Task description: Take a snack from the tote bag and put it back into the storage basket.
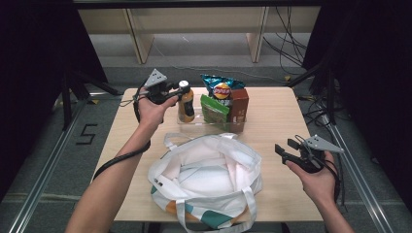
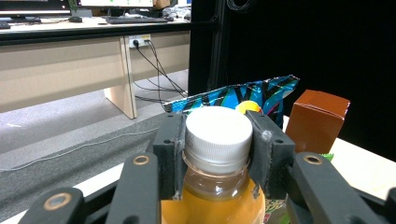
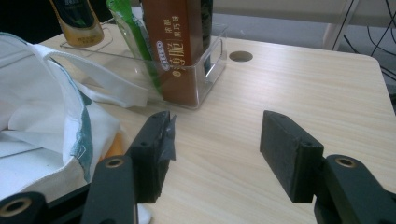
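Hidden: the bottle's (image 2: 212, 186) base is cut off in the left gripper view; the bag's (image 1: 206, 182) inside is hard to make out.
Left gripper (image 1: 176, 92): jaws closed on the bottle's neck, just under its white cap (image 2: 218, 130).
Bottle: upright at the left end of the clear tray (image 1: 194, 127), beside a green packet (image 1: 214, 110), a brown box (image 1: 239, 106) and a blue chip bag (image 1: 221, 87).
Right gripper (image 1: 285, 148): jaws wide apart, holding nothing, over bare table right of the bag.
Surface: pale wooden table (image 1: 277, 116), white bag nearest the person.
Room: grey floor, desk legs, cables, dark curtains.
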`<state>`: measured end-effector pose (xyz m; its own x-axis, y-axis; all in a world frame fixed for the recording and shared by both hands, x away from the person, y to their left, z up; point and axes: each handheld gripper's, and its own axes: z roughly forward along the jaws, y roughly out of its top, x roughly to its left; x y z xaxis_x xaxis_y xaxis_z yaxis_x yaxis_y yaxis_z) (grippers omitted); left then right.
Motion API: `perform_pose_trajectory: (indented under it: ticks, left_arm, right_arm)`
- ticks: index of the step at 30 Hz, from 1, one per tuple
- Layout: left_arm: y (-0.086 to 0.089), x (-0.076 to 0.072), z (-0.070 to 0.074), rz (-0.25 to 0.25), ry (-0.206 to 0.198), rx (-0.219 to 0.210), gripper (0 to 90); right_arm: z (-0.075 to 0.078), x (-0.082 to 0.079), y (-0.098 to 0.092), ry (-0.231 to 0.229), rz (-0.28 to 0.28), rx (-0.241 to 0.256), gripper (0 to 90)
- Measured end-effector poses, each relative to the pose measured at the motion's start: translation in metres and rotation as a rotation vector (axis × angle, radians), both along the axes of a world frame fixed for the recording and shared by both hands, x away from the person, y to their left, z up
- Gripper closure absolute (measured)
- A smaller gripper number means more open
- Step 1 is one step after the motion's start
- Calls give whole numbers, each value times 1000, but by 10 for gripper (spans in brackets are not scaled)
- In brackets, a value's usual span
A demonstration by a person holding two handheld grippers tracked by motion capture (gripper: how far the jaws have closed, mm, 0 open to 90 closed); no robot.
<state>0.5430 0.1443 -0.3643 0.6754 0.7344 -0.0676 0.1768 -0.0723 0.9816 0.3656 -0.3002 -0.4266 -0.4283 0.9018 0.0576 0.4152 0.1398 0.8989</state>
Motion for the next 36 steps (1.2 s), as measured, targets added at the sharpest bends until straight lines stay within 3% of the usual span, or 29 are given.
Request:
perform_pose_trajectory:
  ticks: [4, 13, 16, 24, 26, 30, 32, 33, 36]
  left_arm:
    - [0, 1, -2, -1, 2, 10, 589]
    - [2, 2, -6, 0, 12, 17, 589]
    - [2, 2, -9, 0, 15, 19, 589]
    - [1, 2, -11, 0, 18, 25, 589]
    - [1, 2, -11, 0, 20, 24, 589]
    - [1, 2, -12, 2, 22, 26, 589]
    - [1, 2, -12, 0, 24, 29, 589]
    - [1, 2, -13, 0, 25, 28, 589]
    - [0, 2, -14, 1, 27, 27, 589]
  right_arm:
    - [1, -1, 1, 8, -6, 13, 445]
    - [0, 2, -2, -17, 13, -26, 444]
    - [0, 1, -2, 0, 26, -12, 444]
    - [1, -1, 1, 14, -4, 8, 444]
    - [0, 0, -2, -5, 15, -29, 444]
    - [1, 0, 0, 7, 5, -2, 444]
    - [0, 1, -1, -9, 2, -8, 444]
    - [0, -1, 1, 10, -8, 13, 444]
    - [0, 0, -2, 0, 17, -24, 444]
